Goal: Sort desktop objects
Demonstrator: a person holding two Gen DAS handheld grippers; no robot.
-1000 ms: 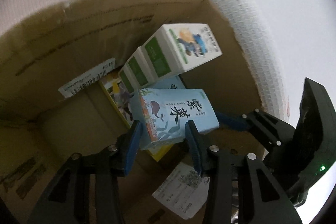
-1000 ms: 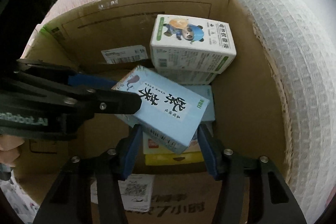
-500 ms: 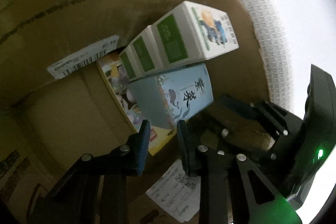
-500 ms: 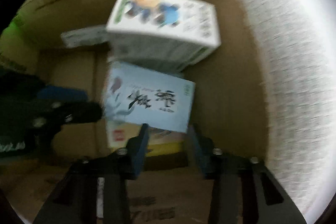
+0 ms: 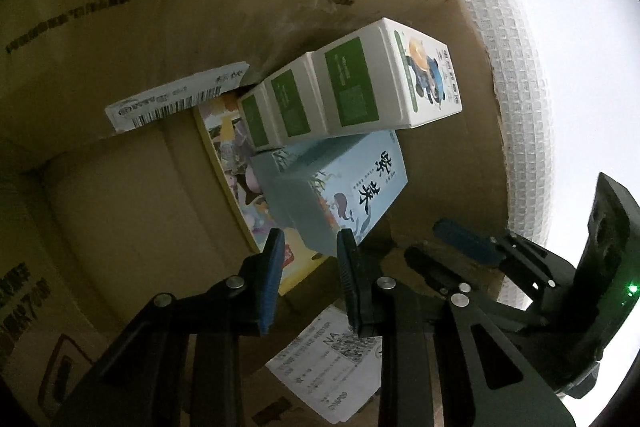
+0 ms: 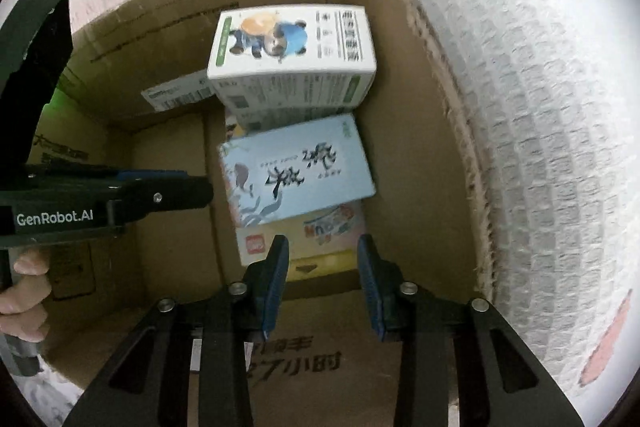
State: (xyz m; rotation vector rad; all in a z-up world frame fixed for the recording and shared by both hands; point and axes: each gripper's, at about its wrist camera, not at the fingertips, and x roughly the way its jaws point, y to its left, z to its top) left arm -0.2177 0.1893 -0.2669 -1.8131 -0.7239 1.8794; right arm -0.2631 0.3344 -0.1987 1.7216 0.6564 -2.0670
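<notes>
Pale-blue seaweed carton (image 6: pixel 298 171) with black brush lettering lies inside the brown cardboard box (image 6: pixel 416 155), atop a flat yellow-edged picture box (image 6: pixel 304 239) and just below stacked white-and-green cartons (image 6: pixel 292 55). Both tools have just been closing. The left tool (image 5: pixel 308 283) and right tool (image 6: pixel 322 283) each hover above the carton, jaws partly apart with nothing gripped between them.
</notes>
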